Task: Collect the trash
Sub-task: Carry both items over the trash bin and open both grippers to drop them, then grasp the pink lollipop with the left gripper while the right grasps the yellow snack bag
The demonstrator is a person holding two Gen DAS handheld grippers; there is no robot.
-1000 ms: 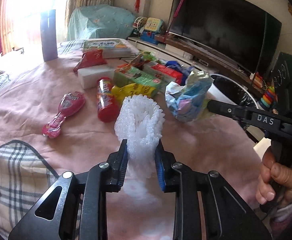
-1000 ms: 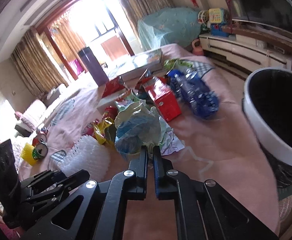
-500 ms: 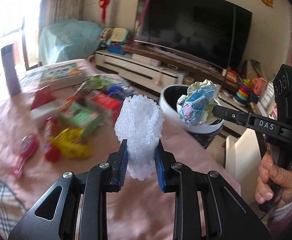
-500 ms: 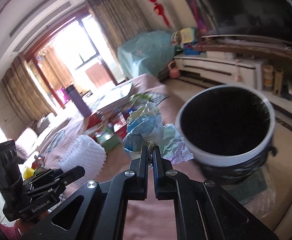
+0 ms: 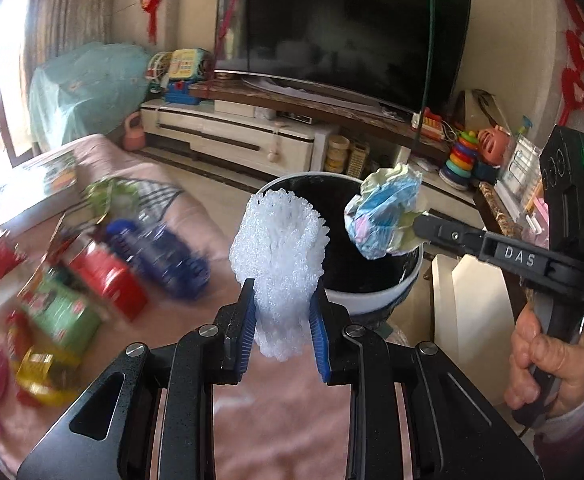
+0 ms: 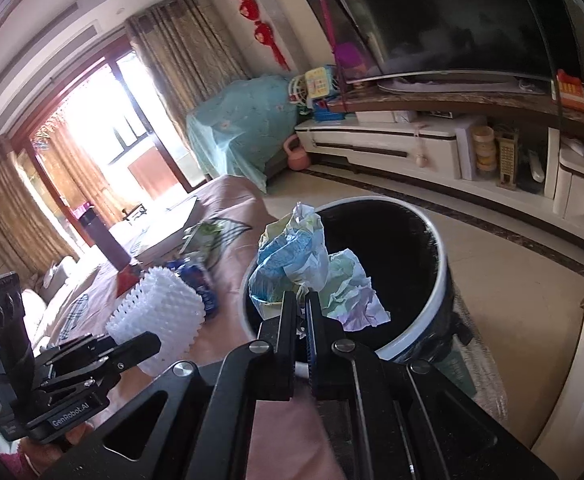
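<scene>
Left jaws: the left gripper [image 5: 283, 326] is clamped on a white foam net sleeve [image 5: 280, 248], which is pinched at its lower part and stands up ahead of the jaws.
Right jaws: the right gripper [image 6: 301, 320] is pressed nearly together on a crumpled paper wad [image 6: 292, 260], blue, white and pale green, which sticks up and forward from the tips.
Bin: a round trash bin [image 6: 438, 280] with a white rim and dark inside is seen just ahead of and below both pairs of jaws.
Deciding relation: in the right wrist view the wad is seen against the bin's near-left rim and dark mouth; in the left wrist view the sleeve is seen against the bin's near-left edge, with the bed [image 5: 196, 216] under its base.
Nearer hand: the right is judged closer to a drop; the left is judged to need more travel forward and to its right.
Long axis: the sleeve is held roughly upright, along the line of the jaws.
Remaining trash: packets and a blue bottle [image 5: 160, 256], blurred, are left on the bed, to the left of the left jaws.
</scene>
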